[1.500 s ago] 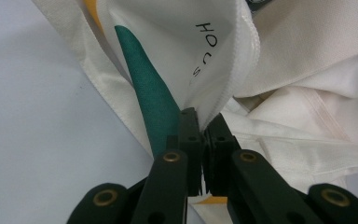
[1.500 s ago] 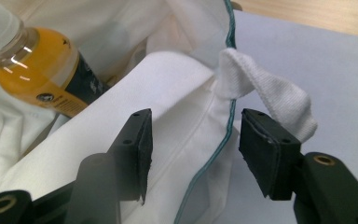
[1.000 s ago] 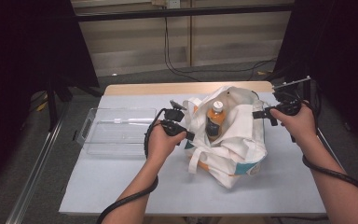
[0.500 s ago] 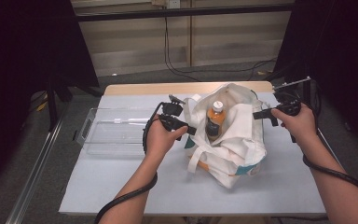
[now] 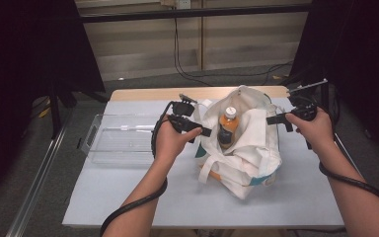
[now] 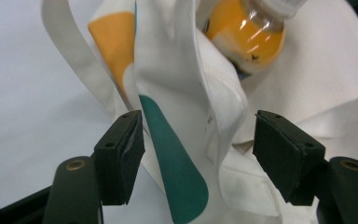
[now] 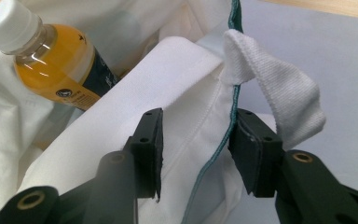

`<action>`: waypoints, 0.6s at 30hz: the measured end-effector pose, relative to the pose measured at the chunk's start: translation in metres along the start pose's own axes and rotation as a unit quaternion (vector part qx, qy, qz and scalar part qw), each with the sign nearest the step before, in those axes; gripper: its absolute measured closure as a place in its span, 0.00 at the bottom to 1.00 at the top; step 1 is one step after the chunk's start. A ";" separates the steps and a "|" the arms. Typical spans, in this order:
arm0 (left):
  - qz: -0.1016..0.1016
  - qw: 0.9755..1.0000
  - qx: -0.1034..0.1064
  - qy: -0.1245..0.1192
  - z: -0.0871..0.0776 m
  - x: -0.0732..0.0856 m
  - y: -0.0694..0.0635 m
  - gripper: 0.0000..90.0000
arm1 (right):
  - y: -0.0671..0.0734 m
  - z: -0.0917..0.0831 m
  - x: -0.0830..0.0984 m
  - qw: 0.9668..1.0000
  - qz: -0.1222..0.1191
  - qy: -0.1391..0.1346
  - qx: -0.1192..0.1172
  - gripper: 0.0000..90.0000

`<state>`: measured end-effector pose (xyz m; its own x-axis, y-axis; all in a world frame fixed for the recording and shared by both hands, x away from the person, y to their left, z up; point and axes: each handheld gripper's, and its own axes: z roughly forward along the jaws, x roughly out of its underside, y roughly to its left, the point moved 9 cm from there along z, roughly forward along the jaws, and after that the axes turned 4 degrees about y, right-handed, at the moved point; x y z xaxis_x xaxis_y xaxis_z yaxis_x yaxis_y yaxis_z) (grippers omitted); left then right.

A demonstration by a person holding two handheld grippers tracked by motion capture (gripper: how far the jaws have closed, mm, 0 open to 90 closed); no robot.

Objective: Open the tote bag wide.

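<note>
Right claw (image 7: 193, 151) pinched the white canvas bag's rim (image 7: 186, 79); left claw (image 6: 198, 154), opening, should clear the cloth slowly.

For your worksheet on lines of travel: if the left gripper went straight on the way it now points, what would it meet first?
Probably the tote bag: its rim fold already lies between the left gripper's just-opened jaws. The bottle sits behind.

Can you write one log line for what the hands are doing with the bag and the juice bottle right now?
left gripper: jaws just opening, bag edge loose between them | right gripper: clamped on bag rim | bottle: upright inside bag
</note>
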<state>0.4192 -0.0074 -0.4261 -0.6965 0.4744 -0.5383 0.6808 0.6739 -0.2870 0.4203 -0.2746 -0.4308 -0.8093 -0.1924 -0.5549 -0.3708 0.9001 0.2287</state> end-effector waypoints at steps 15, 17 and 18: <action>0.015 0.997 -0.024 -0.075 0.004 -0.046 0.011 0.63 | -0.001 0.004 -0.002 1.000 -0.004 0.003 0.006 0.66; 0.010 0.997 -0.023 -0.074 0.008 -0.049 0.012 0.68 | -0.001 0.005 -0.001 1.000 -0.005 0.003 0.004 0.66; 0.013 0.997 -0.020 -0.071 0.009 -0.050 0.013 0.72 | -0.001 0.006 -0.001 1.000 -0.007 0.005 0.004 0.66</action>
<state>0.4643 -0.0276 -0.4103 -0.6378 0.4081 -0.6532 0.6862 0.6862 -0.2413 0.4243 -0.2734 -0.4353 -0.8081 -0.2089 -0.5507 -0.3791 0.9001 0.2149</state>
